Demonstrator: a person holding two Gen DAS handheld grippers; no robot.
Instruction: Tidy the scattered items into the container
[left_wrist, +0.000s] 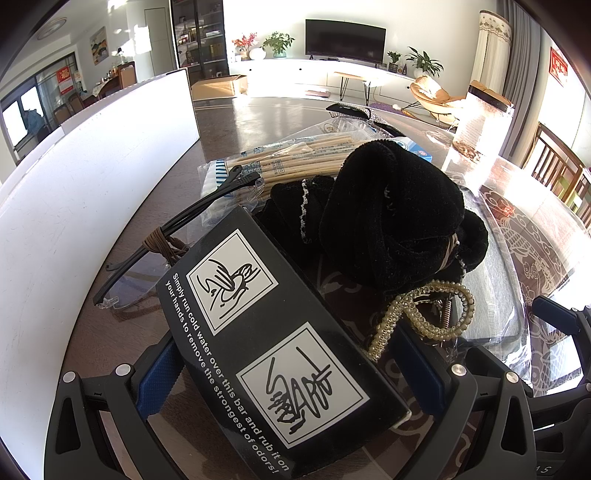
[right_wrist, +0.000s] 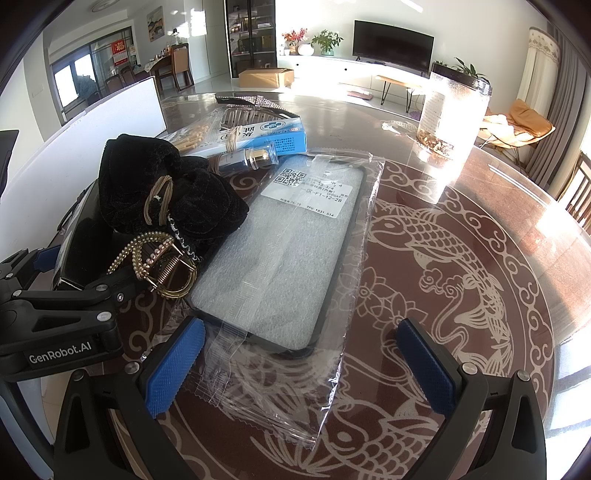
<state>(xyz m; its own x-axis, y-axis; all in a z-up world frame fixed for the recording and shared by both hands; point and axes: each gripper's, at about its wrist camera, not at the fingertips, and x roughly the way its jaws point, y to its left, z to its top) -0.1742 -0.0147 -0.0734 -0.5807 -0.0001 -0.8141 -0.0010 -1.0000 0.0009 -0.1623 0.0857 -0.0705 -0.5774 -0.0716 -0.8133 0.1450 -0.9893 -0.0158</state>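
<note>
My left gripper (left_wrist: 288, 373) sits low over the table, jaws clamped on the black box (left_wrist: 273, 354). My right gripper (right_wrist: 301, 373) hovers spread wide, empty, astride the bagged phone case (right_wrist: 280, 254). Beyond lies the white container (left_wrist: 74, 206).

My left gripper (left_wrist: 288, 373): black plastic frame, blue ribbed pads (left_wrist: 157, 380), silver screws on the knuckles. Right gripper (right_wrist: 299, 373) same build w/ dimpled blue pads (right_wrist: 173, 369). Left unit's side reads "GenRobot.AI" in white.
</note>
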